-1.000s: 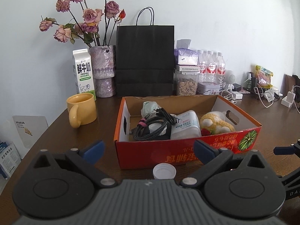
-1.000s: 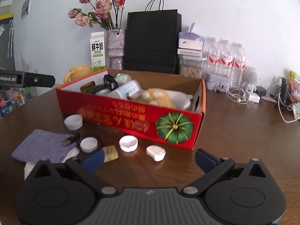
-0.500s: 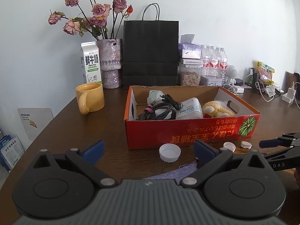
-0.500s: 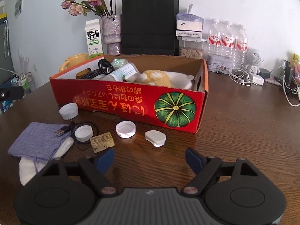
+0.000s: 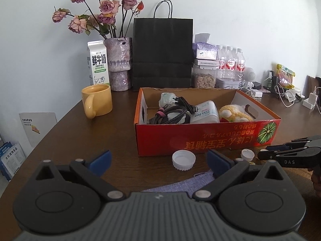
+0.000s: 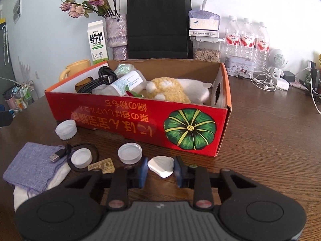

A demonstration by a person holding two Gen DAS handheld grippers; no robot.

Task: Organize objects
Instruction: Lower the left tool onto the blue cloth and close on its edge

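A red cardboard box (image 6: 140, 118) (image 5: 206, 138) holds cables, a white bottle and a plush toy. In front of it lie white bottle caps (image 6: 130, 153) (image 6: 66, 129) (image 5: 183, 159), a small gold card (image 6: 101, 165), a purple cloth (image 6: 33, 165) (image 5: 180, 184) and a USB cable. My right gripper (image 6: 160, 170) has its jaws narrowed around a small white oval case (image 6: 161, 165) on the table; the pads sit at its sides. My left gripper (image 5: 158, 158) is open and empty, above the purple cloth, facing the box.
A yellow mug (image 5: 97, 100), milk carton (image 5: 98, 63), vase of dried roses (image 5: 118, 68) and black paper bag (image 5: 162, 53) stand behind the box. Water bottles (image 6: 246, 38), a seed jar, a tin and tangled chargers (image 6: 266, 82) fill the back right.
My right gripper moved forward and down to the white oval case and narrowed its jaws around it. My left gripper drew back from the box, still open.
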